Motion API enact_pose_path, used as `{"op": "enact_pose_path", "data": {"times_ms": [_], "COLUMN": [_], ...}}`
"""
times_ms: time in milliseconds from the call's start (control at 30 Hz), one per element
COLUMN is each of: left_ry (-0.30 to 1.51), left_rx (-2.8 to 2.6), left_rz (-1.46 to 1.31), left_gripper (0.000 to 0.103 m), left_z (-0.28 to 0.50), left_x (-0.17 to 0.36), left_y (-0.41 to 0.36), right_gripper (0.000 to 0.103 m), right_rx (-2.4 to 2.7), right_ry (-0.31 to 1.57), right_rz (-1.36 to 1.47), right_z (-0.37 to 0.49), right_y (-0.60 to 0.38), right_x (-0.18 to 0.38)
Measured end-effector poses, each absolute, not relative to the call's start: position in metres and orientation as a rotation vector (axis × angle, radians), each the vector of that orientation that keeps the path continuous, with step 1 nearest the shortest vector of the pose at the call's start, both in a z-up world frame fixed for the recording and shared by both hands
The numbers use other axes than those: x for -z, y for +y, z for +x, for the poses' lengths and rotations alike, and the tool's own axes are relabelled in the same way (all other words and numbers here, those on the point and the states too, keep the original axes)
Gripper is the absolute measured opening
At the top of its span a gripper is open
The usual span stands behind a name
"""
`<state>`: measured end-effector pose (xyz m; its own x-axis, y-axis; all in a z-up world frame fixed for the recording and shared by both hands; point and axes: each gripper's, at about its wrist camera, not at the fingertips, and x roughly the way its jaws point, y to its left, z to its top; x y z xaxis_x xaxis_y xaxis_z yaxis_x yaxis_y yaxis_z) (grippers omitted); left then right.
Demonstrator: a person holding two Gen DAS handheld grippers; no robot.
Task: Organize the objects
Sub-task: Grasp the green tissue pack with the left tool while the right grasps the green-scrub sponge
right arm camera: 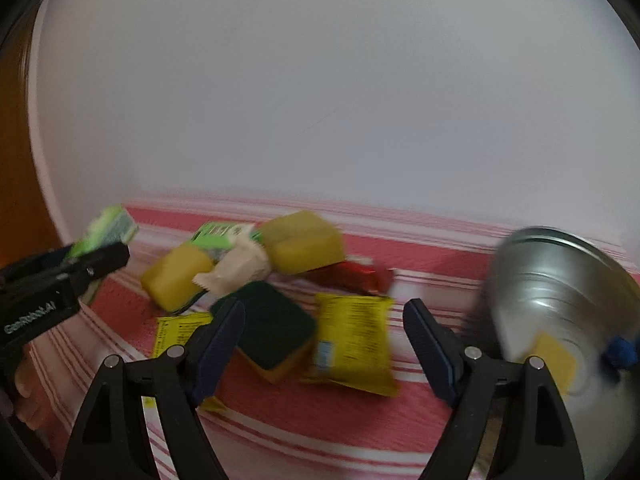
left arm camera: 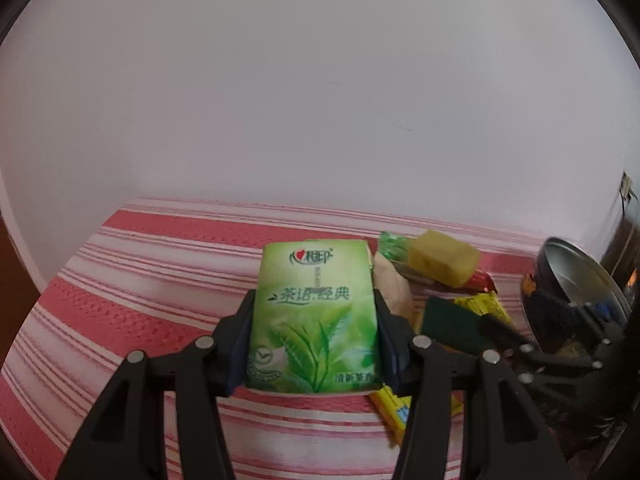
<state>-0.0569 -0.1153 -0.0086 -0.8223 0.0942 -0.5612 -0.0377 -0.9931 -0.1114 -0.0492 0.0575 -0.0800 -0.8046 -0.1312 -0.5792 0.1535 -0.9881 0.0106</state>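
Note:
My left gripper (left arm camera: 314, 304) is shut on a green tissue pack (left arm camera: 316, 316) and holds it just above the striped cloth; the right wrist view shows that pack (right arm camera: 108, 228) at the far left. My right gripper (right arm camera: 326, 312) stands open over a pile of small items, with nothing pressed between its pads. Below it lie a dark green scouring sponge (right arm camera: 268, 328) and a yellow packet (right arm camera: 352, 340). Two yellow sponges (right arm camera: 304, 244) (right arm camera: 176, 276), a beige wrapper (right arm camera: 236, 268) and a red packet (right arm camera: 352, 276) lie farther back.
A round metal tin (right arm camera: 560, 300) sits tilted at the right, with a yellow piece and a blue item inside. The red and white striped cloth (left arm camera: 140, 280) covers the surface up to a plain white wall. A brown edge borders the far left.

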Motion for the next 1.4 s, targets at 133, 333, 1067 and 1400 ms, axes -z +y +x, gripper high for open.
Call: {"op": "enact_pose_path", "data": {"times_ms": [133, 333, 1067, 1400], "left_ry": [-0.167, -0.149, -0.161, -0.106], "left_rx": [-2.946, -2.938, -2.962, -2.934], "left_rz": [-0.916, -0.929, -0.798, -0.693], "left_gripper": [0.052, 0.052, 0.052, 0.052], "left_z": [-0.057, -0.057, -0.050, -0.040], "left_x": [0.009, 0.011, 0.011, 0.010], "left_y": [-0.121, -0.114, -0.111, -0.088], "right_gripper": [0.083, 0.083, 0.071, 0.071], "right_rx": [2.734, 2.623, 3.007, 3.219], "right_ry": [0.054, 0.165, 0.056, 0.084], "right_rz": [1.031, 1.121, 0.643, 0.474], "right_z": [-0.071, -0.085, -0.024, 0.008], "right_y": [0.044, 0.019, 0.079, 0.127], "right_x": [0.091, 0.104, 0.059, 0.042]}}
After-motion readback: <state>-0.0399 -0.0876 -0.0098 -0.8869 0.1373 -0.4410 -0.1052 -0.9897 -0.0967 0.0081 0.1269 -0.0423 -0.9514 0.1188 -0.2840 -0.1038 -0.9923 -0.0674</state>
